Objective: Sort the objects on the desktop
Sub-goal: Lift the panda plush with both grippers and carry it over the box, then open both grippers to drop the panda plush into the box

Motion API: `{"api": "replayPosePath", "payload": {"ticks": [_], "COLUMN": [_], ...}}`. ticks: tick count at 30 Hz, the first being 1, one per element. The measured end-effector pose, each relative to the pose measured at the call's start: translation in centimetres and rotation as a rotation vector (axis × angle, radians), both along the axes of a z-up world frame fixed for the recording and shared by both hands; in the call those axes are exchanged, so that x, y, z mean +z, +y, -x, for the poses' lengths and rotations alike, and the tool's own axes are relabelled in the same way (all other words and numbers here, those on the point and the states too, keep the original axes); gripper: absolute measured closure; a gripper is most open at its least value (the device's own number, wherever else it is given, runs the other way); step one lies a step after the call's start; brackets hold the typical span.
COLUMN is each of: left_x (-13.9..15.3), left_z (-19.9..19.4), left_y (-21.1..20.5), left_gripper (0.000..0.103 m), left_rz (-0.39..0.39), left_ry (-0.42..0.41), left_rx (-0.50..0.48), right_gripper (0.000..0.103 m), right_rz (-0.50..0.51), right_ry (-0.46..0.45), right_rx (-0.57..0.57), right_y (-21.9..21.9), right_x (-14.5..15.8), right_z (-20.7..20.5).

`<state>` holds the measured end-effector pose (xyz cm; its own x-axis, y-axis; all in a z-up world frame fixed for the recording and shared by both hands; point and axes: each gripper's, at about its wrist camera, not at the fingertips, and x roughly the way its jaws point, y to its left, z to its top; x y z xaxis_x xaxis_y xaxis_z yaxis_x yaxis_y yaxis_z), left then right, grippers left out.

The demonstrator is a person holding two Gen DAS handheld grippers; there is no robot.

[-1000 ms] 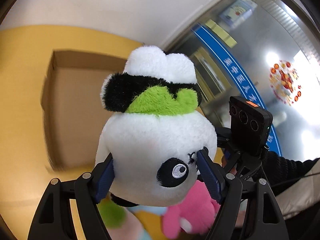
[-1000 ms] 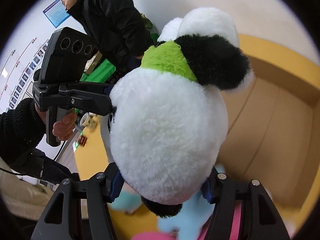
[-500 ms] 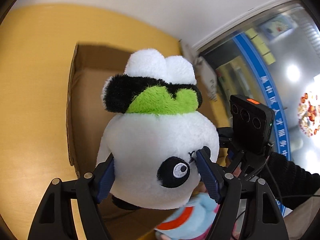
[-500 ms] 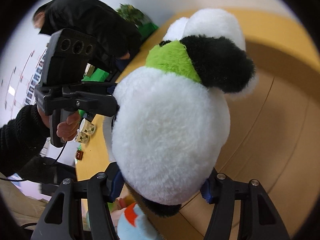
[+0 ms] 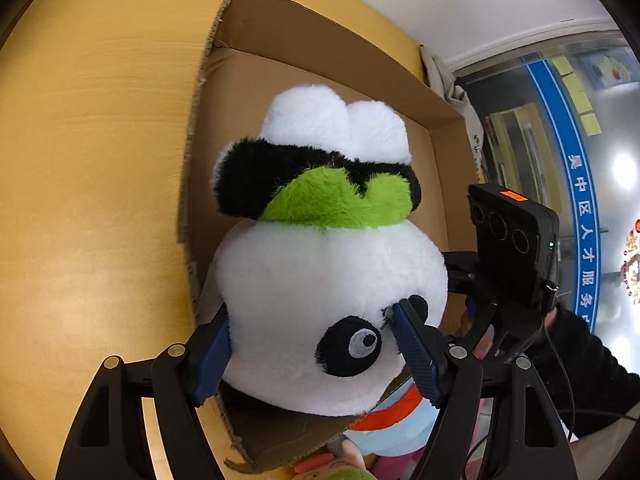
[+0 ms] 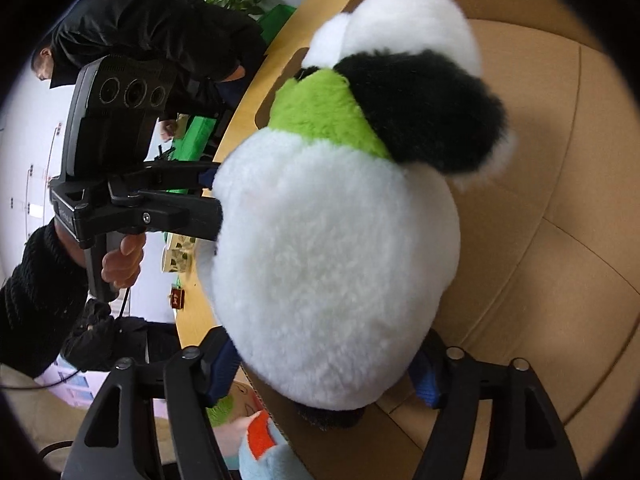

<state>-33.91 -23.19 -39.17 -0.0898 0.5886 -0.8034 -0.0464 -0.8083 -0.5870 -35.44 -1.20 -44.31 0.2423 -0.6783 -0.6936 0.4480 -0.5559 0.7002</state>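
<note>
A plush panda with a white head, black arms and a green bib is held by both grippers at once. My left gripper is shut on its head, blue pads pressing both sides. My right gripper is shut on the same head from another side. The panda hangs over the open cardboard box, whose brown floor lies right below it. The right gripper's body shows in the left wrist view, and the left gripper's body shows in the right wrist view.
The box lies on a yellow wooden table. A light blue plush with an orange collar and other soft toys lie just outside the box's near edge. A person in black bends over the table behind; paper cups stand there.
Both grippers have carried the panda forward and down from beside the box to over its open inside. The box now fills much more of both views. The grip is unchanged.
</note>
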Motion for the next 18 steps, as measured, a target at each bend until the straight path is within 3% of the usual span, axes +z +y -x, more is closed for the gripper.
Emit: {"api": "replayPosePath", "payload": {"ticks": [6, 11, 14, 18], "left_x": [0.8, 2.4, 3.6, 5.6], "left_z": [-0.6, -2.4, -4.3, -7.7], "left_y": [-0.3, 0.3, 0.3, 0.4], "left_gripper": [0.011, 0.000, 0.000, 0.000], "left_rz": [0.060, 0.194, 0.205, 0.208], "left_ry": [0.025, 0.086, 0.121, 0.175], "left_rx": [0.022, 0.036, 0.052, 0.062], "right_gripper": [0.000, 0.000, 0.000, 0.000], "right_rz": [-0.099, -0.236, -0.343, -0.475], "right_ry": [0.017, 0.095, 0.146, 0.218], "right_rx": [-0.096, -0.245, -0.313, -0.314], "right_y": [-1.2, 3.3, 5.3, 7.7], "right_x": [-0.2, 1.1, 3.5, 6.5], "right_z": [-1.9, -2.5, -4.3, -8.5]}}
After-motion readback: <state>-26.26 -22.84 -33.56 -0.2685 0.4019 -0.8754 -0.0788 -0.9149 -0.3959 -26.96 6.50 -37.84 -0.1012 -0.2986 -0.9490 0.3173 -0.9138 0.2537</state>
